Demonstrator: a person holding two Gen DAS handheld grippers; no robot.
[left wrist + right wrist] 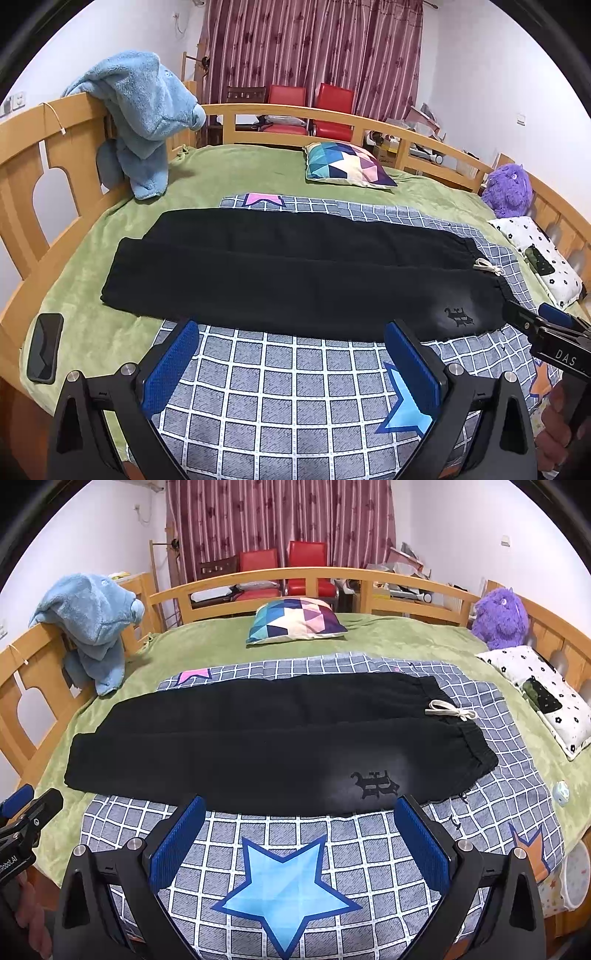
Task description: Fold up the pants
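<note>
Black pants [266,746] are lying lengthwise on the checked sheet [369,849], waistband right. Left gripper [291,354] and right gripper [301,834] are being held near, fingers spread wide, nothing gripped

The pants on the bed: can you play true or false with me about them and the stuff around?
1. The pants are black. True.
2. The pants lie on a checked sheet. True.
3. The left tongs are pinching the pants. False: they are open and hold nothing.
4. The purple plush sits on the pants. False: it sits by the bed rail, apart from them.
5. A phone lies on the green blanket. True.
</note>
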